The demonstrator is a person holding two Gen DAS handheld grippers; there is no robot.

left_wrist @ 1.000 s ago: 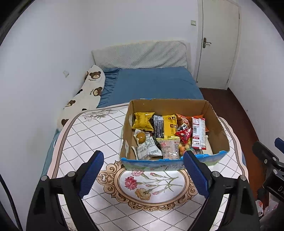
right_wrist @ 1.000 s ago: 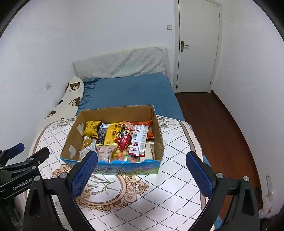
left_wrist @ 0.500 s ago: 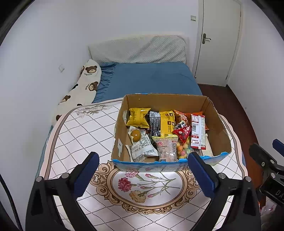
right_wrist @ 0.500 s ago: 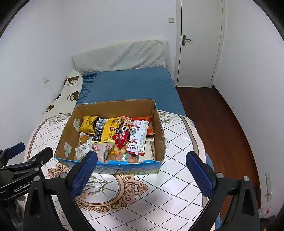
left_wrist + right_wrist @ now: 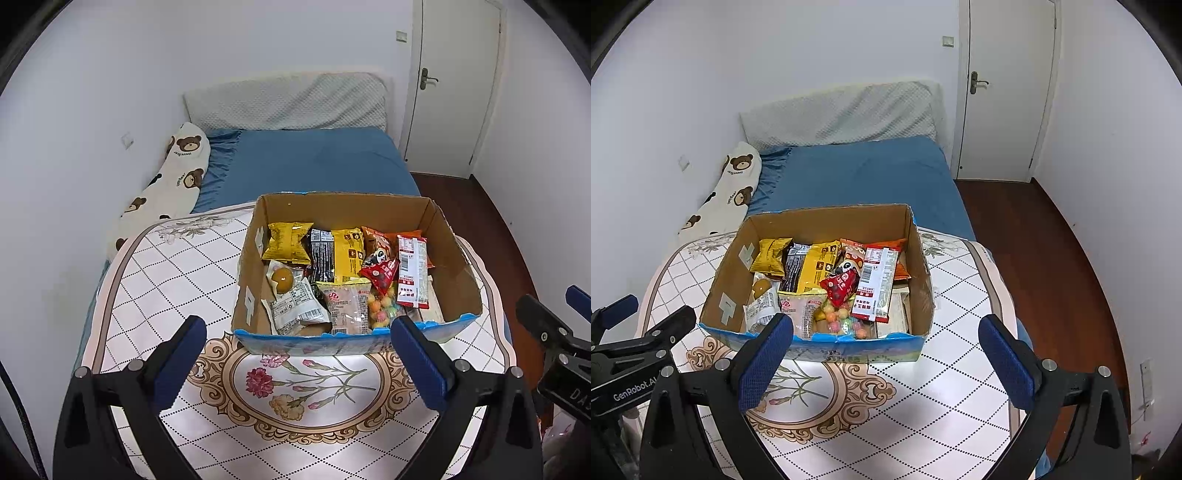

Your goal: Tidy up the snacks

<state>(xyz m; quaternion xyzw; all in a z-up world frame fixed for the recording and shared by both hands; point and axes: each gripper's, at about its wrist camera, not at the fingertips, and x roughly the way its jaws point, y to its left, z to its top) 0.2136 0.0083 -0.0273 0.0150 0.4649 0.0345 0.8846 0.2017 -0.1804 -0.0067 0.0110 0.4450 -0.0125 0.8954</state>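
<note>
An open cardboard box (image 5: 454,266) with a blue printed front stands on the patterned table (image 5: 177,266). It holds several snack packets: a yellow bag (image 5: 288,243), a black-and-yellow packet (image 5: 340,254), a long red-and-white packet (image 5: 413,273), a red triangular packet (image 5: 382,273), a bag of coloured candy balls (image 5: 384,310) and an egg packet (image 5: 282,280). My left gripper (image 5: 297,325) hangs open just before the box's front, nothing between its blue pads. My right gripper (image 5: 885,320) is open and empty too, before the same box (image 5: 827,225).
The table top (image 5: 960,280) is round with a floral centre (image 5: 306,384), bare in front of the box. Behind it lies a blue bed (image 5: 314,162) with a bear-print pillow (image 5: 173,173). A closed white door (image 5: 1004,92) and dark wooden floor (image 5: 1052,258) are at the right.
My left gripper's fingers have spread wider apart. The right gripper has stayed open, and the box and snacks have not moved.
</note>
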